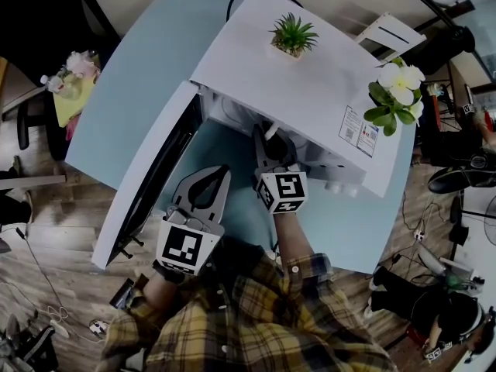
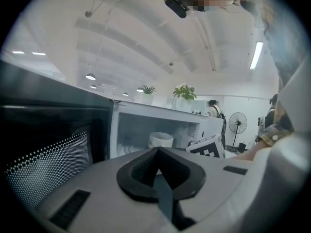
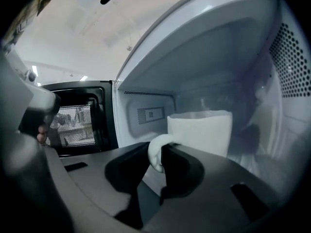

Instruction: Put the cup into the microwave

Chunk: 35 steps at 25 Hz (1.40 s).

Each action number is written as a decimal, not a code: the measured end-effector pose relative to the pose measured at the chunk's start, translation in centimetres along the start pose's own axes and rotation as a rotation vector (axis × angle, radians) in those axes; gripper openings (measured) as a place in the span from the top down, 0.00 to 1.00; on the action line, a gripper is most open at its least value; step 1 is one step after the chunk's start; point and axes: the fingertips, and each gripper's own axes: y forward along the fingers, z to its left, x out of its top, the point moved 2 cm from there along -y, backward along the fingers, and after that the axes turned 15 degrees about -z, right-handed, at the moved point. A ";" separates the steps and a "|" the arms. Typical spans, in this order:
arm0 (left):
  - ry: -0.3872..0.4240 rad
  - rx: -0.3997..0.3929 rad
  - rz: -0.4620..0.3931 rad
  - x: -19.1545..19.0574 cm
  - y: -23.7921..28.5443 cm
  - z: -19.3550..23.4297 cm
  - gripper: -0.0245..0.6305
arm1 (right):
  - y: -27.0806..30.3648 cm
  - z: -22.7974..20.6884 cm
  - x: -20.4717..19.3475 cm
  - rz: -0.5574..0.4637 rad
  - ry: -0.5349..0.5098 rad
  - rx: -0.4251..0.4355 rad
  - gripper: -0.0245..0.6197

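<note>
A white microwave (image 1: 310,91) stands on the pale blue table (image 1: 147,76) with its door (image 1: 147,184) swung open to the left. My right gripper (image 1: 266,134) reaches into the cavity. In the right gripper view the white cup (image 3: 201,130) stands upright inside the cavity (image 3: 218,57), and my right gripper (image 3: 156,152) is shut on its handle. My left gripper (image 1: 224,171) waits in front of the opening, shut and empty. From the left gripper view the cup (image 2: 161,140) shows inside, beyond the shut left gripper (image 2: 157,150).
A small green succulent (image 1: 293,35) and a pot of white flowers (image 1: 395,87) sit on the microwave's top. The open door (image 3: 77,118) stands at the left of the opening. Cables lie on the wooden floor (image 1: 46,285). A fan (image 2: 238,125) and a person (image 2: 214,109) are far behind.
</note>
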 end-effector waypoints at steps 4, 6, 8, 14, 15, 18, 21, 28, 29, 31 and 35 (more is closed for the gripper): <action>0.001 -0.002 -0.001 0.0 -0.2 -0.1 0.97 | 0.0 0.0 0.0 -0.014 0.016 -0.012 0.89; 0.002 -0.002 -0.001 -0.1 -0.3 -0.1 0.97 | -0.1 0.1 0.0 -0.033 0.029 -0.012 0.87; 0.000 0.000 -0.003 -0.1 -0.4 -0.1 0.97 | -0.2 0.1 0.1 -0.053 0.038 -0.010 0.85; -0.001 0.003 -0.001 -0.1 -0.7 -0.1 0.97 | -0.4 0.8 0.1 -0.079 -0.011 0.022 0.77; -0.002 0.003 0.001 -0.2 -0.8 -0.1 0.97 | -0.5 0.9 0.1 -0.076 -0.023 0.023 0.74; 0.000 0.003 0.006 -0.2 -0.8 0.0 0.97 | -0.5 1.1 0.1 -0.078 -0.022 0.014 0.71; -0.002 0.004 0.006 -0.2 -0.9 0.0 0.97 | -0.7 1.0 0.3 -0.094 0.001 0.006 0.70; -0.003 0.013 0.005 -0.1 -1.2 0.4 0.97 | -1.3 1.1 0.4 -0.108 0.023 -0.014 0.63; -0.004 0.016 0.005 -0.1 -1.2 0.5 0.97 | -1.4 1.2 0.4 -0.109 0.026 -0.014 0.63; -0.003 0.018 0.005 -0.1 -1.3 0.6 0.97 | -1.6 1.2 0.3 -0.109 0.038 -0.014 0.61; -0.002 0.018 -0.001 0.1 -1.3 0.7 0.97 | -2.1 1.0 0.0 -0.092 0.053 -0.023 0.61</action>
